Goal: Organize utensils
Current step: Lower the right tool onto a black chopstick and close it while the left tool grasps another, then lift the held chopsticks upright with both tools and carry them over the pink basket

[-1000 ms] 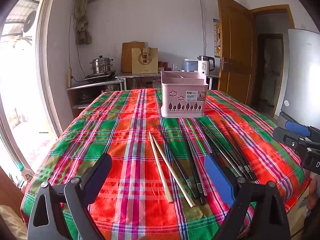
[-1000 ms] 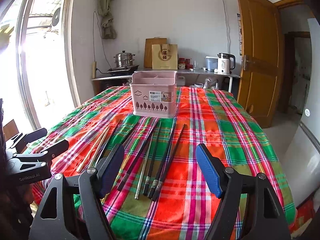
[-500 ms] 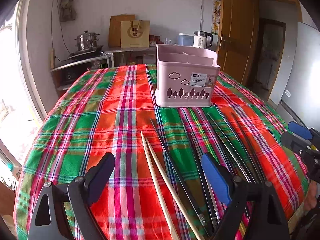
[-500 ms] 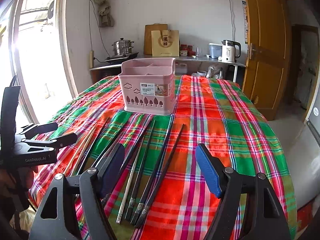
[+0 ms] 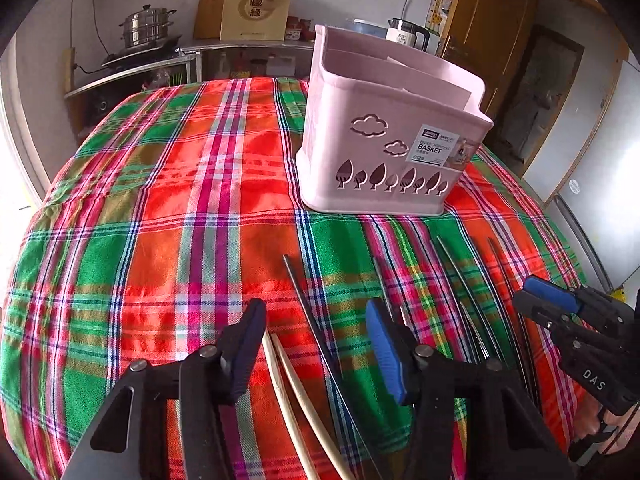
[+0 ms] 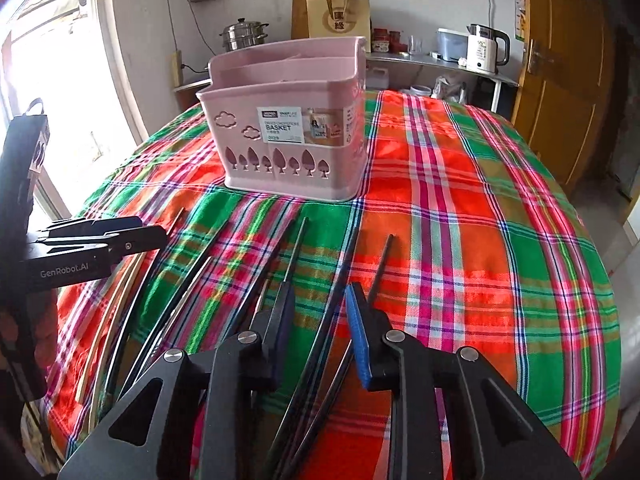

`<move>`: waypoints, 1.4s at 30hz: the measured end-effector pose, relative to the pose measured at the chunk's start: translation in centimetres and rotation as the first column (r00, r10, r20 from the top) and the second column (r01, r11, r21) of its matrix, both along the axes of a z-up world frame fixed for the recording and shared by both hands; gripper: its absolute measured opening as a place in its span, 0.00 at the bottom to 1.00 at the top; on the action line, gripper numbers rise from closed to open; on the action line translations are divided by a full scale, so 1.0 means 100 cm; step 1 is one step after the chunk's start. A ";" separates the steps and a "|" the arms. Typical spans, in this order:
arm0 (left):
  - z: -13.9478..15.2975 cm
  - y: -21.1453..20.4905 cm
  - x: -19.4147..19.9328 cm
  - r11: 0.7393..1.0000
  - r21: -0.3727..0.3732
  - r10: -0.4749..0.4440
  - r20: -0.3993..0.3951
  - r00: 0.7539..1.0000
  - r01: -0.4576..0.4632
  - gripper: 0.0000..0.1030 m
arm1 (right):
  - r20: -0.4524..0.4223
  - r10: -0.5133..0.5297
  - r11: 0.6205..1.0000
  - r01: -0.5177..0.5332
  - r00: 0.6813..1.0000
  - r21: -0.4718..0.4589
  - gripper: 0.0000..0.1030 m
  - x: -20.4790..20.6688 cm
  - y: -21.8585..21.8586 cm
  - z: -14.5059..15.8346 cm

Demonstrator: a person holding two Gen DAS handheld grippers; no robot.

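Fingers of the left gripper (image 5: 316, 354) are closing around the pale chopsticks (image 5: 296, 404), ungripped; right gripper (image 6: 320, 334) fingers are closing likewise around the black chopsticks (image 6: 320, 344), preparing transfer into the pink basket (image 6: 288, 160).

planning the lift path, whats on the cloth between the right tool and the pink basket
Only chopsticks: their dark far ends run from the right tool toward the pink basket, then bare plaid tablecloth, seen in the right wrist view.

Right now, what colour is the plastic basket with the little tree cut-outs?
The plastic basket with tree cut-outs is pale pink, clearest in the right wrist view.
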State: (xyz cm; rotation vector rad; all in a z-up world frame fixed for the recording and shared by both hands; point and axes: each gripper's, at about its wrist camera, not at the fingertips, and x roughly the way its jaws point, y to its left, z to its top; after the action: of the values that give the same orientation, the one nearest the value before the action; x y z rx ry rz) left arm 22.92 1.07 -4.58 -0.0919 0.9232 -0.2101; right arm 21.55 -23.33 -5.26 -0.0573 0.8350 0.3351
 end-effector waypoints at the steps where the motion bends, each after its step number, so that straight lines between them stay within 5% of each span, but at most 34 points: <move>1: -0.002 0.000 0.002 1.000 0.002 -0.004 -0.005 1.000 0.004 0.44 | -0.012 -0.002 1.000 0.002 1.000 0.003 0.21 0.004 -0.001 -0.002; 17: -0.013 -0.013 0.022 0.996 0.088 -0.024 -0.078 0.997 0.031 0.26 | -0.087 -0.008 0.999 0.004 0.996 -0.051 0.18 0.033 0.007 -0.020; 29: -0.012 -0.021 0.017 0.992 0.120 -0.019 -0.127 0.992 0.034 0.24 | -0.093 -0.013 0.995 0.004 0.996 -0.100 0.15 0.034 0.015 -0.020; 32: -0.013 -0.024 0.018 0.990 0.134 -0.018 -0.125 0.992 0.035 0.23 | -0.096 -0.007 0.995 -0.003 0.995 -0.100 0.08 0.035 0.016 -0.020; 34: -0.012 -0.023 0.019 0.989 0.144 -0.008 -0.120 0.993 0.026 0.13 | -0.101 -0.008 0.995 -0.002 0.995 -0.097 0.08 0.036 0.017 -0.020; 42: -0.011 -0.012 0.020 0.998 0.069 -0.004 -0.113 0.994 0.012 0.07 | -0.105 0.000 0.999 -0.004 0.994 -0.033 0.07 0.036 0.012 -0.013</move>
State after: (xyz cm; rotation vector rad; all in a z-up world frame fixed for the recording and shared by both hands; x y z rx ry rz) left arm 24.92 -0.09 -5.66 -0.0361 1.0430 -0.1816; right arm 25.20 -22.15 -6.56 -0.0715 0.9450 0.3286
